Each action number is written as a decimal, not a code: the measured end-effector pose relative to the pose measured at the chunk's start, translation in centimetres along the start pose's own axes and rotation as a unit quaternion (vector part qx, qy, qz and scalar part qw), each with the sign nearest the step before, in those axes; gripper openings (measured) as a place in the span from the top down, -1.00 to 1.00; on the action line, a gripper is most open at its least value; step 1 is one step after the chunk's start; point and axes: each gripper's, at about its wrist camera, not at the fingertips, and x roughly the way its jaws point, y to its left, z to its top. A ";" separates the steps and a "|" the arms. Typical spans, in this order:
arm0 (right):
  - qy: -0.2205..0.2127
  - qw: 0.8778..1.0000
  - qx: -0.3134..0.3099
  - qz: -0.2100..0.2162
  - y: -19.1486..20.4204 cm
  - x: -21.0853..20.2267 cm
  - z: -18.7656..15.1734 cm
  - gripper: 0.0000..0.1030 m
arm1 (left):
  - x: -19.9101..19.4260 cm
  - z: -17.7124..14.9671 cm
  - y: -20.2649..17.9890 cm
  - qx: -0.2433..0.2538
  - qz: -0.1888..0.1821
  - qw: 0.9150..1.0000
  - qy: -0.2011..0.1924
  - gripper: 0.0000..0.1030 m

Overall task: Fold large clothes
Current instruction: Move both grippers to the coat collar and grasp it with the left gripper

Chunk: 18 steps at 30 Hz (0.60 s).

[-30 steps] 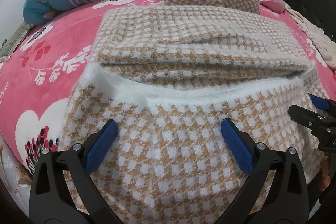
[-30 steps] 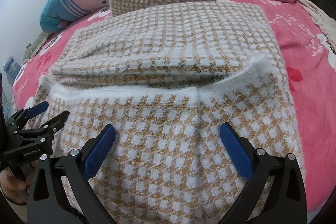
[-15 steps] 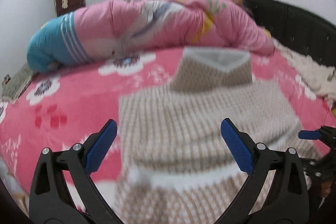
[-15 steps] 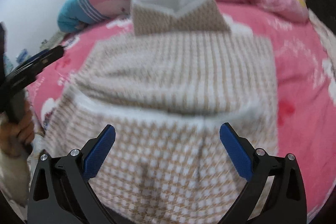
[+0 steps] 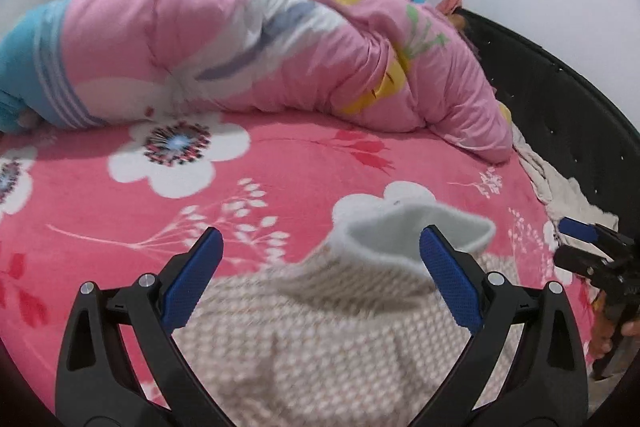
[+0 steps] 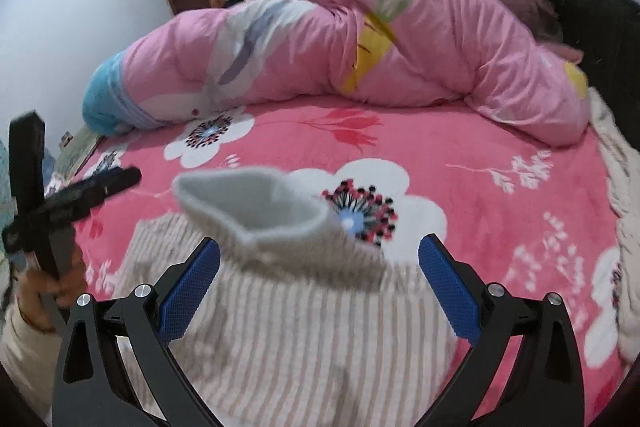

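Left gripper (image 5: 320, 279) spread wide, empty, above the tan-and-white checked sweater (image 5: 332, 339). Right gripper (image 6: 320, 283) likewise wide and empty. Sweater lying on the pink floral bedspread (image 5: 280, 167), white-lined collar (image 6: 256, 203) raised, blurred.

There's the sweater (image 5: 320, 339), a thick fuzzy knit in a small tan-and-white check, lying on the pink flowered bedspread (image 5: 280, 163) at the near edge of the bed. It's bunched up in soft folds, not flat. Its collar (image 6: 256, 203) stands up at the far end, gaping open, plain white fleece showing inside. The picture's blurred here, so the check smears into stripes.
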 end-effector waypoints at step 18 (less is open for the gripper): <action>0.133 0.989 0.015 0.065 -2.2 7.3 -5.0 0.23 | 2.3 -6.2 -3.5 0.144 0.036 0.986 0.071 0.41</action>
